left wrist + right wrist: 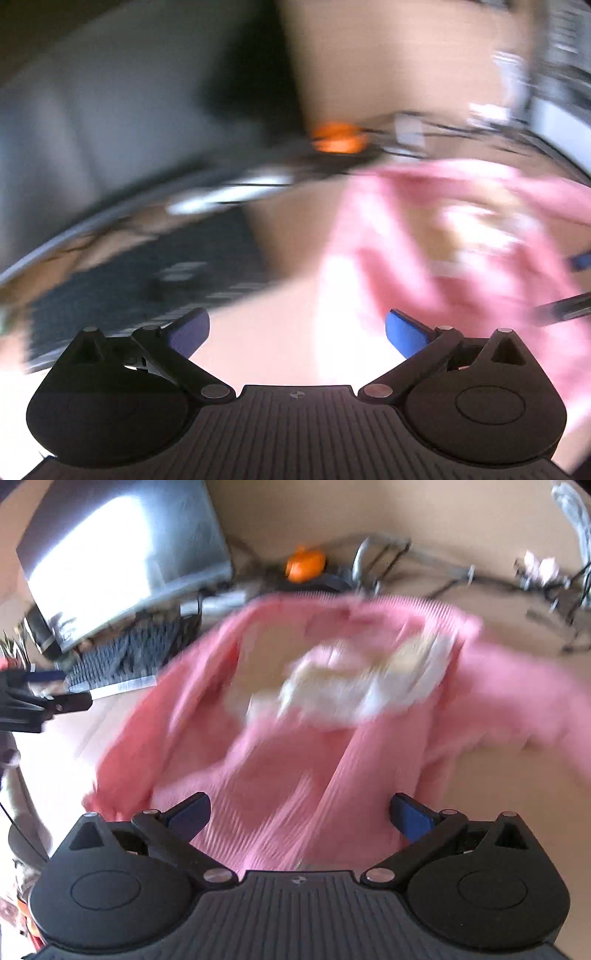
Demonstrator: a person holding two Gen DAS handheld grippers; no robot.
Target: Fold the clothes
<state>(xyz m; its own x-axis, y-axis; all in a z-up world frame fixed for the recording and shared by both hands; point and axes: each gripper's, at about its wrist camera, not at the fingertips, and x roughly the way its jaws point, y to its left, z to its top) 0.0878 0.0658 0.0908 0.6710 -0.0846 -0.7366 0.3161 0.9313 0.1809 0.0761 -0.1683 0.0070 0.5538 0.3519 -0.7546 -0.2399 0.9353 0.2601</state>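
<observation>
A pink ribbed garment (295, 746) with a cream patch near its neck (354, 679) lies spread on the light table, motion-blurred. My right gripper (300, 814) hovers open over its near hem, blue pads wide apart, nothing between them. In the left wrist view the same pink garment (461, 251) fills the right half. My left gripper (297, 332) stands open over bare table to the left of the cloth. The right gripper shows at that view's right edge (569, 291); the left gripper shows at the right wrist view's left edge (40, 694).
A dark keyboard (140, 280) (125, 657) lies left of the garment, with a monitor (122, 557) behind it. An orange object (304, 565) (338, 136) and cables with metal parts (535, 583) line the table's far side. Bare table (517, 794) shows at the right.
</observation>
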